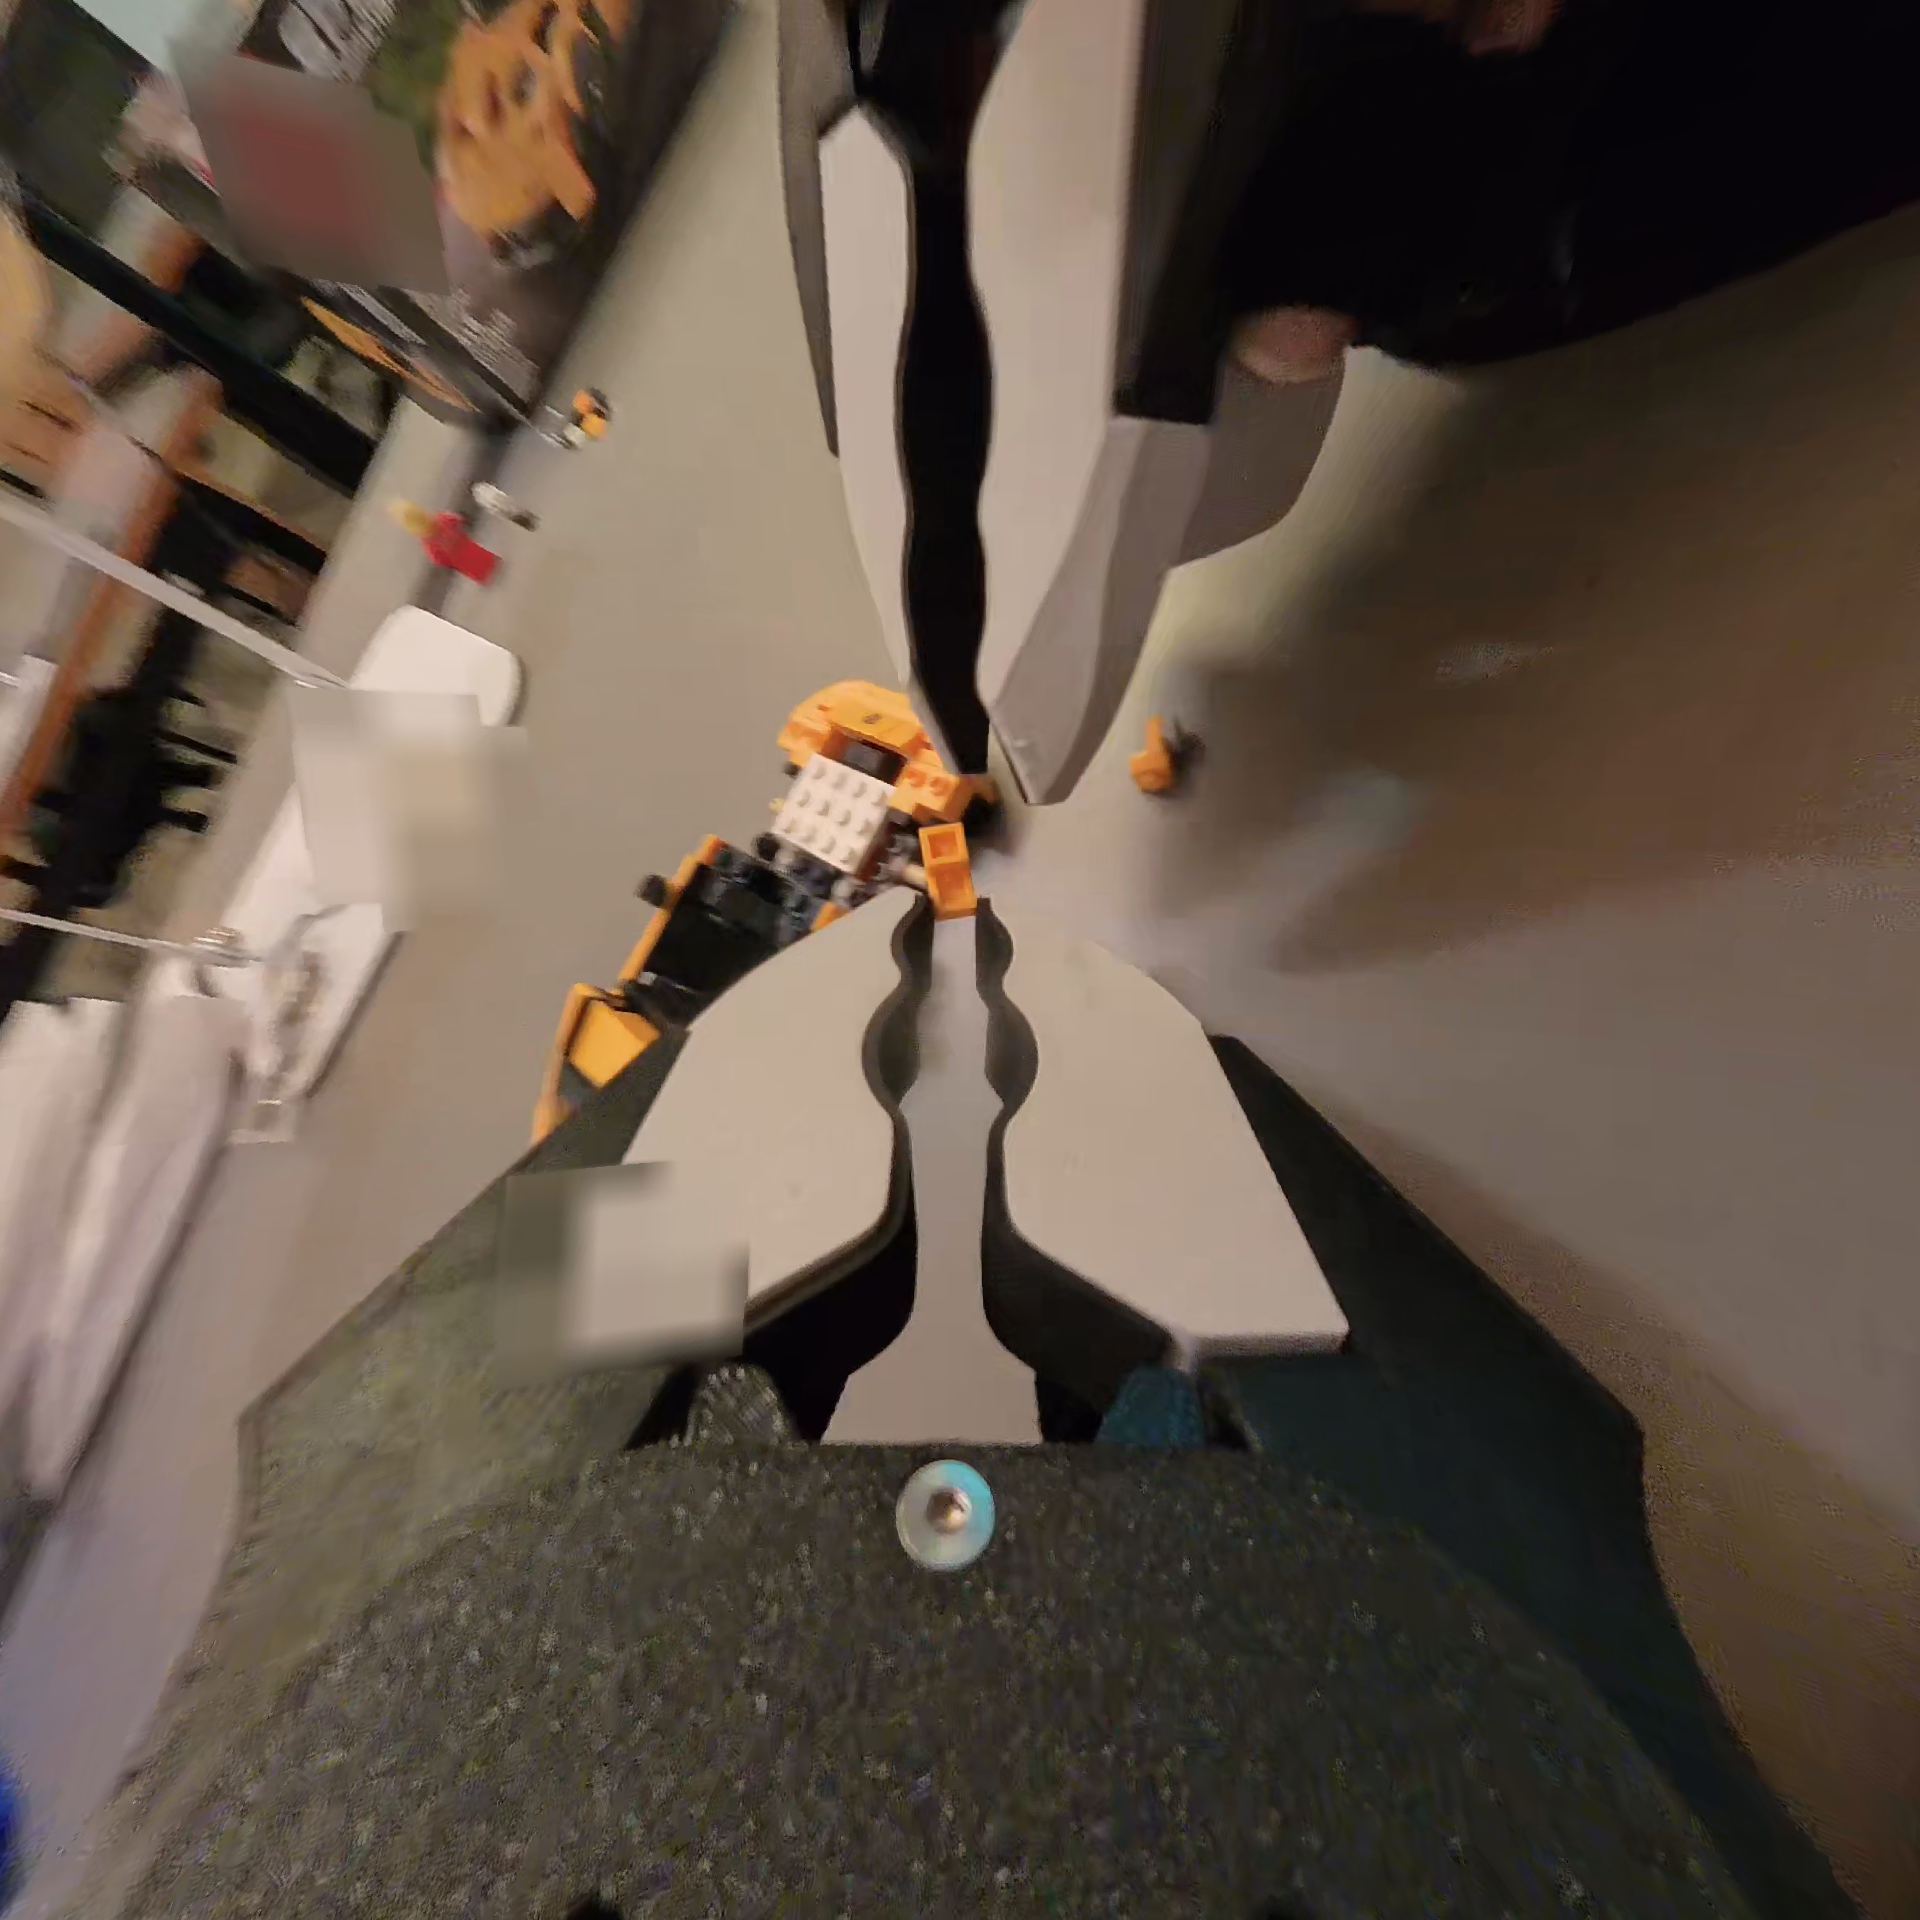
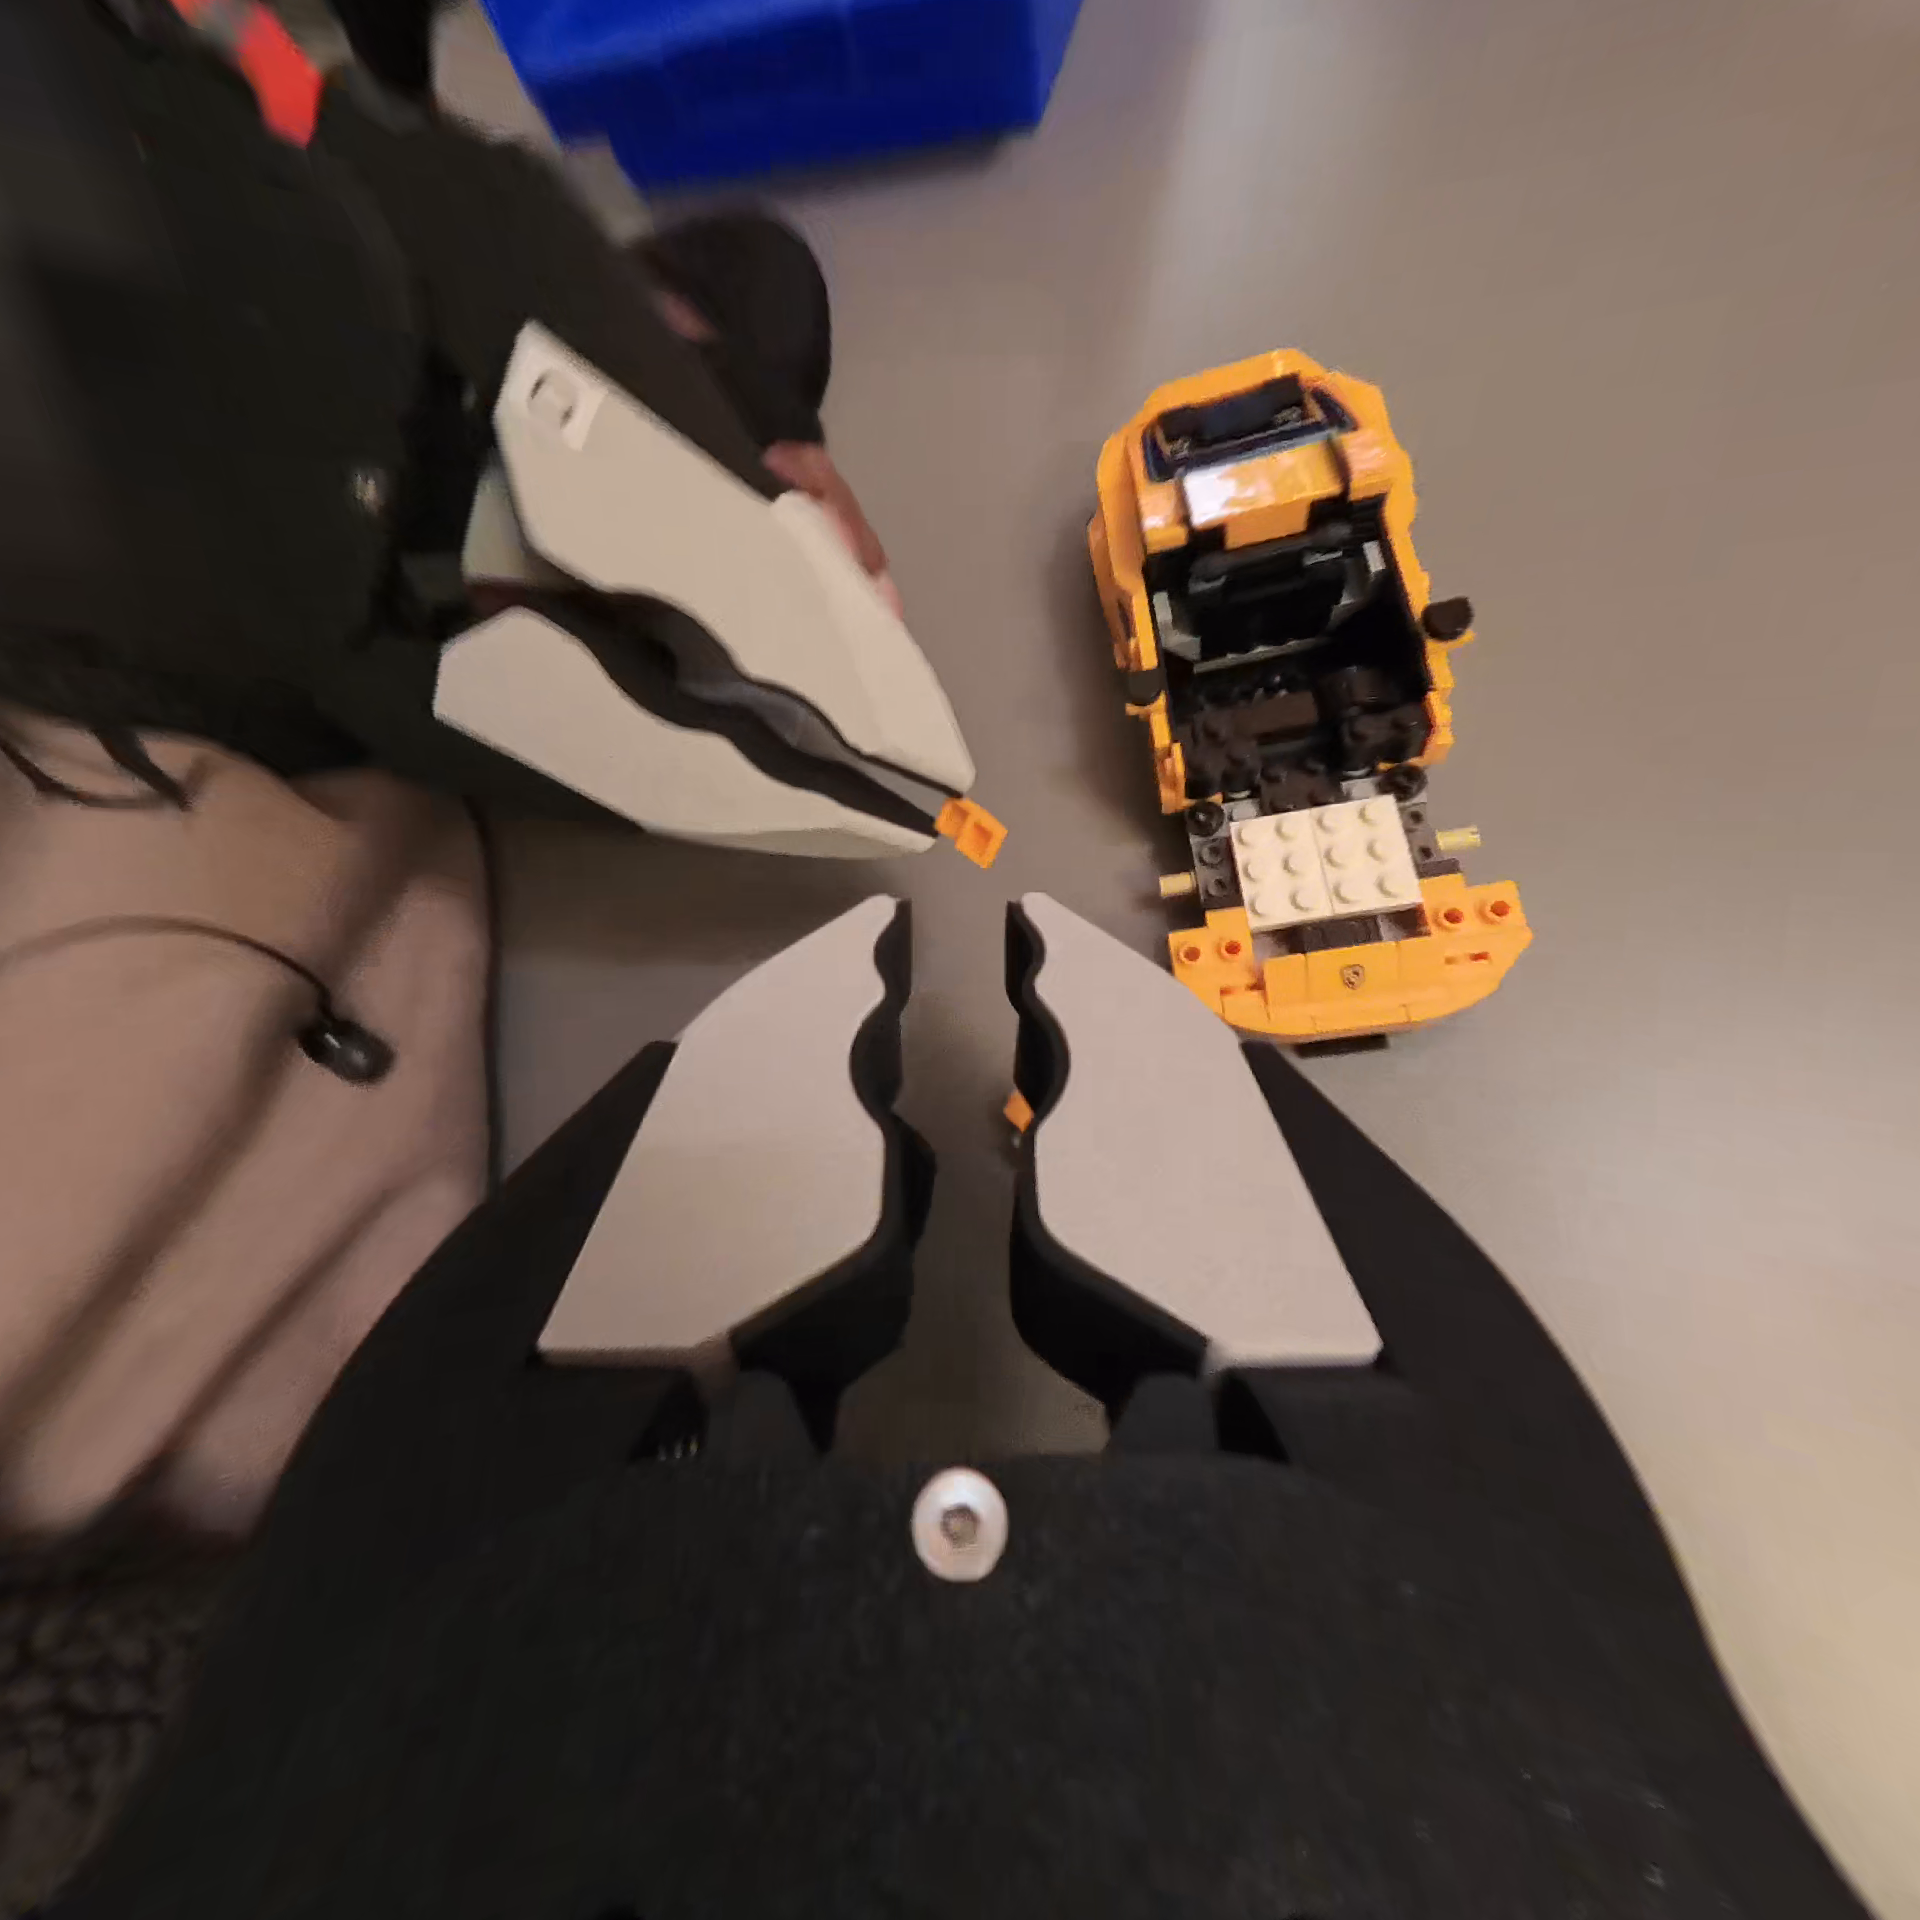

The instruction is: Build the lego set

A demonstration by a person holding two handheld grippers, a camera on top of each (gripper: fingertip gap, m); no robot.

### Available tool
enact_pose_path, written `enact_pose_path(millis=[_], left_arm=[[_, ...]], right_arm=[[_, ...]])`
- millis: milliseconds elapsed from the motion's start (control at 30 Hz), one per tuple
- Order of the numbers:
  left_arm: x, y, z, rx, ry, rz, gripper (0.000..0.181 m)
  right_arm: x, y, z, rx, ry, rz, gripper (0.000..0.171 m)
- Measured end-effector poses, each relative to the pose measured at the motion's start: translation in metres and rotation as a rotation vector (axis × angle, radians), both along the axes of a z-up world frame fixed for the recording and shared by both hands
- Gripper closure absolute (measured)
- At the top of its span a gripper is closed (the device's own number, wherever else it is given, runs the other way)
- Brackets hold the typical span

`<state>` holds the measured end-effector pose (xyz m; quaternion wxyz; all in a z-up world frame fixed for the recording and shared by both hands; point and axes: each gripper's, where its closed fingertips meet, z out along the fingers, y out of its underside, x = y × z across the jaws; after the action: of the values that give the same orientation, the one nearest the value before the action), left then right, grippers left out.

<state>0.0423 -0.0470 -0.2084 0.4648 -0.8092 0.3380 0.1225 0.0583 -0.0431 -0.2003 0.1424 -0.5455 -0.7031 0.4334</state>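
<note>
The orange and black lego car (image 2: 1299,707) lies on the grey table, its roof off and white plates (image 2: 1325,857) showing at its front. It also shows in the left wrist view (image 1: 810,831), behind the grippers. My left gripper (image 1: 951,914) is shut on a small orange brick (image 1: 948,862) at its tips; in the right wrist view it (image 2: 940,821) holds the brick (image 2: 971,831) above the table, left of the car. My right gripper (image 2: 961,909) is open and empty, its tips just short of the brick. In the left wrist view it (image 1: 987,779) comes in from above.
A loose orange piece (image 1: 1158,764) lies on the table right of the grippers, and another (image 2: 1018,1112) shows under my right finger. A red figure (image 1: 457,540), small wheel parts (image 1: 587,416) and the set's box (image 1: 499,156) sit farther off. A blue bin (image 2: 790,73) stands at the back.
</note>
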Motion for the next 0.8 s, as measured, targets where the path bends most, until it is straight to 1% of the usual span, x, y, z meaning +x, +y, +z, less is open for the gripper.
enact_pose_path(millis=[67,133,200,333,400,500,567,633,700,800], left_arm=[[-0.001,0.001,0.008,0.071,0.086,-0.004,0.174],[0.0,0.001,0.014,0.12,0.134,-0.01,0.174],[0.001,0.001,0.019,0.155,0.161,-0.015,0.174],[0.005,0.0,0.025,0.194,0.204,-0.036,0.174],[0.007,-0.001,0.026,0.207,0.201,-0.044,0.174],[0.013,-0.003,0.03,0.212,0.132,-0.078,0.174],[0.022,-0.007,0.032,0.169,-0.041,-0.129,0.174],[0.033,-0.014,0.038,0.087,-0.296,-0.19,0.172],[0.042,-0.021,0.044,-0.031,-0.554,-0.245,0.17],[0.053,-0.034,0.043,-0.255,-0.844,-0.317,0.169]], right_arm=[[-0.005,0.001,0.007,-0.119,0.021,-0.033,0.154],[-0.006,-0.004,0.014,-0.203,0.039,-0.013,0.153],[-0.007,-0.009,0.015,-0.243,0.04,0.003,0.152],[-0.01,-0.011,0.023,-0.332,0.089,0.016,0.159],[-0.008,-0.01,0.023,-0.342,0.092,0.03,0.166],[-0.003,-0.013,0.027,-0.275,0.165,0.105,0.167],[0.004,-0.016,0.029,-0.201,0.222,0.196,0.167],[0.012,-0.021,0.033,-0.157,0.28,0.277,0.167],[0.018,-0.027,0.037,-0.147,0.31,0.35,0.167],[0.026,-0.037,0.04,-0.108,0.348,0.448,0.167]])
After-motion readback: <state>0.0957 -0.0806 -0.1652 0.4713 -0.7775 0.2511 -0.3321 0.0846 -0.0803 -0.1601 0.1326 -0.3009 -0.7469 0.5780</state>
